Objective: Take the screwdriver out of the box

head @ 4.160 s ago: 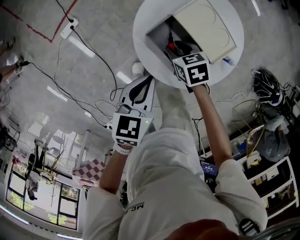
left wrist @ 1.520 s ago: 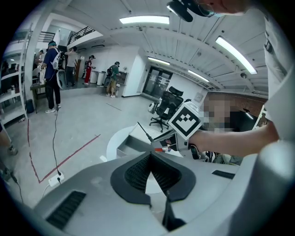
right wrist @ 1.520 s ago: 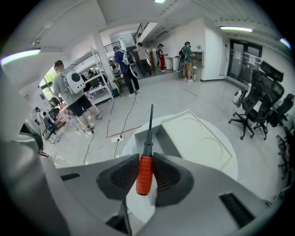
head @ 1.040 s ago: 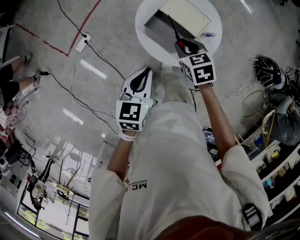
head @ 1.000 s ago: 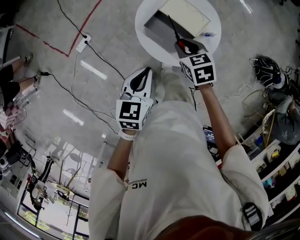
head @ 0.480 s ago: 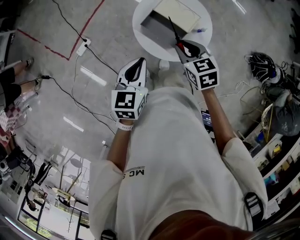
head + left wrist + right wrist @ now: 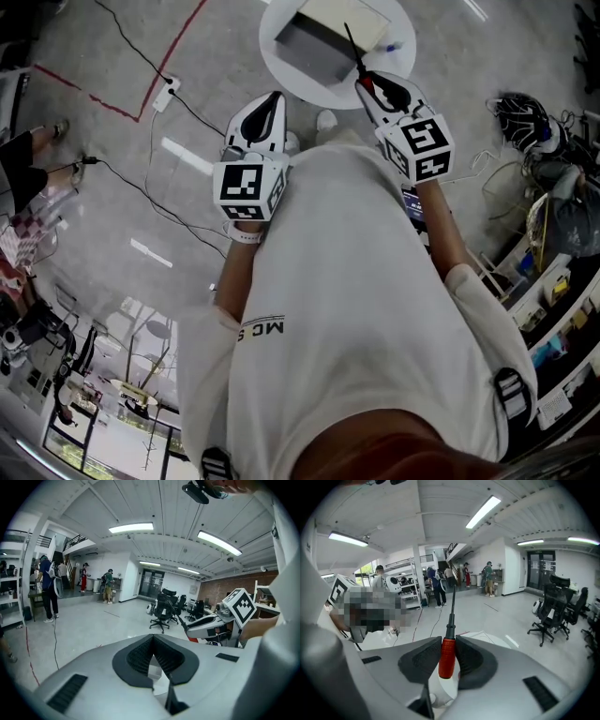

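screwdriver point(image 7: 446, 654) upright, shaft up, handle below

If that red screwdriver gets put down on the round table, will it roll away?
Probably a bit: the screwdriver has a round-looking handle, so it may roll on the flat table. It seems stiff, standing straight out of the right gripper. The ribbed pads probably stop it slipping.

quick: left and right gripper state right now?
Left gripper: closed, nothing in it.
Right gripper: closed on the screwdriver, by its red handle.
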The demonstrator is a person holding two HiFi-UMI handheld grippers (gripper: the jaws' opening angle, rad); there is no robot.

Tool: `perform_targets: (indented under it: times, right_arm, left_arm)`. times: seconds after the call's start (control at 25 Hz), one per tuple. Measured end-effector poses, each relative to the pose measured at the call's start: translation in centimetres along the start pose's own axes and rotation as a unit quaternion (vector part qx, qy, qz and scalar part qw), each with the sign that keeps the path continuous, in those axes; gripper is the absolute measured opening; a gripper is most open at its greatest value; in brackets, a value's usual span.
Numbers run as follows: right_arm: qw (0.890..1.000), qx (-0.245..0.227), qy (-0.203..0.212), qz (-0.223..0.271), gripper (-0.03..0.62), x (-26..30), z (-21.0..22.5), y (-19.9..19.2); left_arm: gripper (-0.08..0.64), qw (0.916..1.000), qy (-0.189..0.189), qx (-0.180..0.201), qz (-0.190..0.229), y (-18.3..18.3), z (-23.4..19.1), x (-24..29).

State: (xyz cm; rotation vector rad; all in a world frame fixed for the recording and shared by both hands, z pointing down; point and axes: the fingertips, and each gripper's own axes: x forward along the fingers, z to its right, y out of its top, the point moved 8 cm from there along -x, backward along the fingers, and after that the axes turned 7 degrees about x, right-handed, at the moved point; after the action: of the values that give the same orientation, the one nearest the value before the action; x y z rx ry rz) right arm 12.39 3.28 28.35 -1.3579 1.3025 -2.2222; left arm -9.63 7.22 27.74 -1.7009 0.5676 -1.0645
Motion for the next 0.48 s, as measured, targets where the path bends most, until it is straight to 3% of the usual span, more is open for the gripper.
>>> perform_targets:
  times: [0.24,0.48]
  right_arm:
    - [0.999,0.003,-0.002,0.052,0.150,-4.1,0.8,-0.1]
    - [0.998,-0.003,0.004,0.056,0.150,-5.7,1.3,-1.3]
  left_arm:
    - [0.011,0.9998,-0.005,0.012,0.013,0.9,1.5,-0.4]
    - [0.011,0.9996,-0.011,0.017,0.018,1.5,2.3,-0.6]
